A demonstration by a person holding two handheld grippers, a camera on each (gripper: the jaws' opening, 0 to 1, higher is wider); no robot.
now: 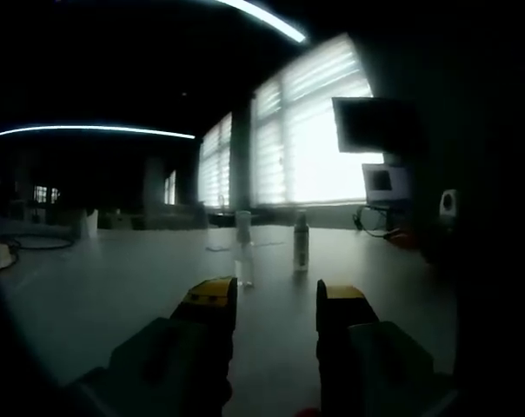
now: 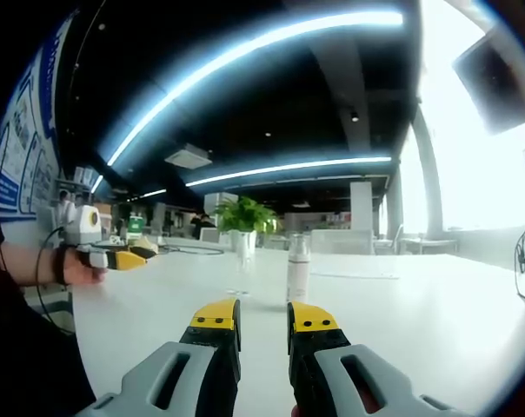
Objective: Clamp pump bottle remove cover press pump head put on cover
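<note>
— Grippers first: where do they stand?

— My left gripper [image 1: 276,300] has its jaws spread with nothing between them, low in the left gripper view. My right gripper [image 2: 262,320] sits at the bottom of the right gripper view, jaws closer together but with a clear gap, also empty. In that view the left gripper also shows at middle left, held in the person's hand [image 2: 82,263].

— And the bottle?

— Standing upright on the table [image 2: 436,304], just above my right jaws near frame centre: a pale pump bottle [image 2: 297,268] with its clear cover on. In the left gripper view it is the darker bottle [image 1: 301,242] right of centre, with a slim clear bottle [image 1: 243,248] left of it, apart.

— How will it handle?

— I judge it light and tippy, smooth plastic, likely slick. I'd clamp the body low and mid-width, not the cover, which should pull off with little force.

— Surroundings?

— White, glossy table, mostly bare; cables at the edges. A plant [image 2: 243,215] stands behind the bottle. Bright blinded windows [image 1: 310,130] at upper right, a monitor [image 1: 371,124] beside them, ceiling light strips above.
</note>
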